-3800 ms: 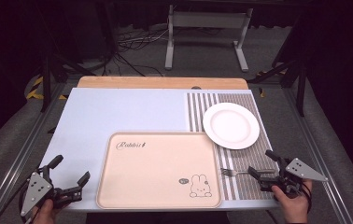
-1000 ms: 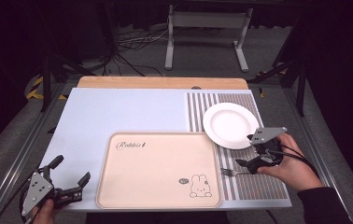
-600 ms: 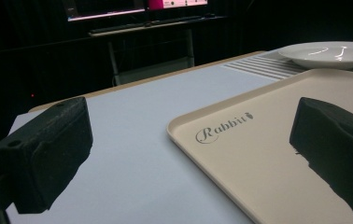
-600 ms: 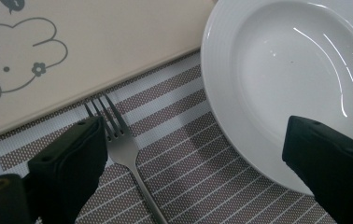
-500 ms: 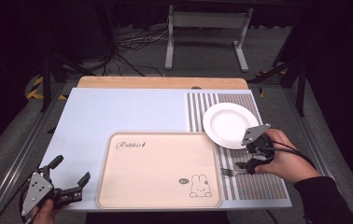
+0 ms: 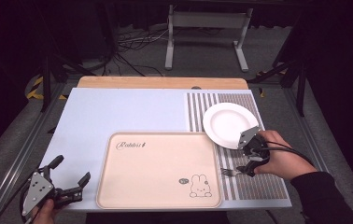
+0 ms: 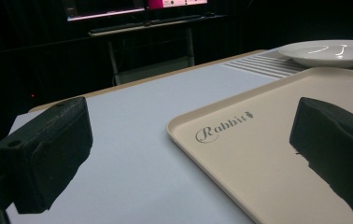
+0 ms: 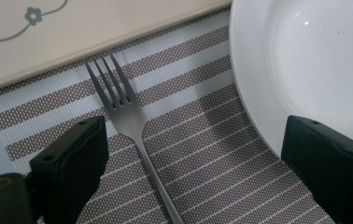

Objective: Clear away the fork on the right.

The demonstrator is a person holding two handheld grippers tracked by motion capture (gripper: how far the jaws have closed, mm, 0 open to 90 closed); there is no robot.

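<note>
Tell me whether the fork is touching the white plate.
Apart. The right gripper view shows the fork lying on the striped placemat, with a plain band of mat between its handle and the rim of the white plate.

Looking along your right gripper (image 8: 198,158), the fork (image 8: 132,135) lies on the striped placemat (image 8: 202,116) between the wide-apart jaws, closer to the left one, tines pointing away from you. The plate (image 8: 305,60) sits ahead and to the right, its rim reaching the right jaw. The tray (image 8: 100,32) edge runs just beyond the tines. Your left gripper (image 7: 188,154) has the tray ahead-right, under its right jaw, with the plate far beyond.
</note>
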